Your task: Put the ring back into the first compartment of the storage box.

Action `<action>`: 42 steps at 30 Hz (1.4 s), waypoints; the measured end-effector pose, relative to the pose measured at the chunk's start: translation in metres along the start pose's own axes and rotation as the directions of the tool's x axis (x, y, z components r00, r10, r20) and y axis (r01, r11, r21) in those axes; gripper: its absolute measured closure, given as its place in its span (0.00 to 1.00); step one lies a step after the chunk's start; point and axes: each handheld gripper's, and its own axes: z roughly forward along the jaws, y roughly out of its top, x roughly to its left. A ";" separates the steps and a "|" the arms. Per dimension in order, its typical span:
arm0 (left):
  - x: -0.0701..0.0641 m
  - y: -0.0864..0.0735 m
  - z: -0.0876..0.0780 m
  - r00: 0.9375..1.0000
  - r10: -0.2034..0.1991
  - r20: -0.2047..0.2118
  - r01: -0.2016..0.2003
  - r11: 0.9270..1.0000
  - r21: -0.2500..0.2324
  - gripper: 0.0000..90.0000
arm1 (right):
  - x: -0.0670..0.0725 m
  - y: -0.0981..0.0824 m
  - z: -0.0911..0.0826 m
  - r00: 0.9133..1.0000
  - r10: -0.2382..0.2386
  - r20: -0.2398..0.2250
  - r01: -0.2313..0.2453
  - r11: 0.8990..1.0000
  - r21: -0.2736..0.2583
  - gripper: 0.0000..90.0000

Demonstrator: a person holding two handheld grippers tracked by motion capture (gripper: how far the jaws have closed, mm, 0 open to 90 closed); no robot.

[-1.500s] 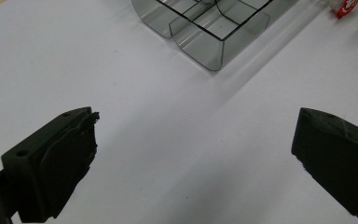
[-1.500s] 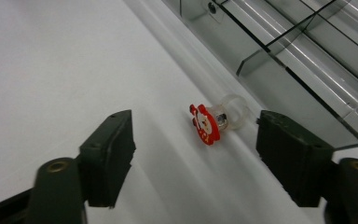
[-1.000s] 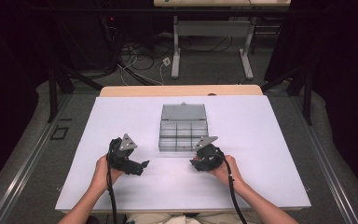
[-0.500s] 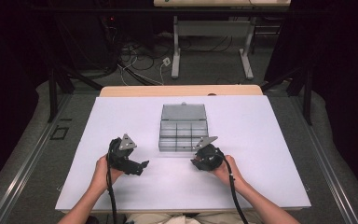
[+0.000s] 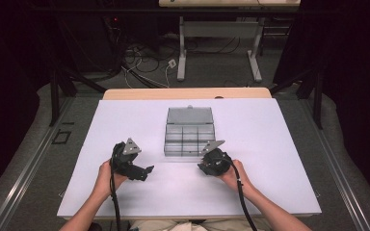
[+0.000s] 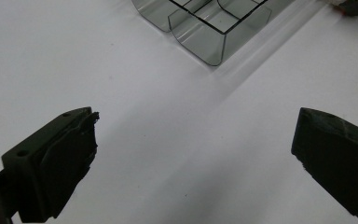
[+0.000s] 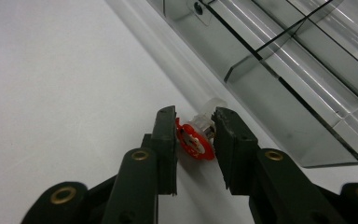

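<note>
With our right gripper just clenched on the small red part, we should lift gently toward the clear box at one o'clock, left gripper released.

left gripper agape, right gripper clamped

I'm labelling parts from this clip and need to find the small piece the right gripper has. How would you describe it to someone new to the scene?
On the white table, find the smoky clear divided box. Just outside its near right corner, the right gripper pinches a small part between its black jaws, which have just been closing. It is a red disc with a clear stub, the sole red thing there.
</note>
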 end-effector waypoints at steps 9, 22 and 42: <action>-0.001 0.000 -0.001 1.000 0.001 -0.005 -0.001 1.000 -0.001 0.00 | 0.002 0.002 -0.006 1.000 -0.013 -0.002 0.013 1.000 -0.021 0.78; -0.001 0.000 -0.001 1.000 0.003 -0.009 -0.003 1.000 -0.001 0.00 | 0.004 0.003 -0.017 1.000 -0.012 -0.019 0.012 0.999 -0.044 0.78; -0.001 0.000 -0.001 1.000 0.012 -0.011 -0.012 1.000 0.003 0.00 | 0.006 0.006 -0.029 1.000 -0.008 -0.016 0.006 0.995 -0.100 0.78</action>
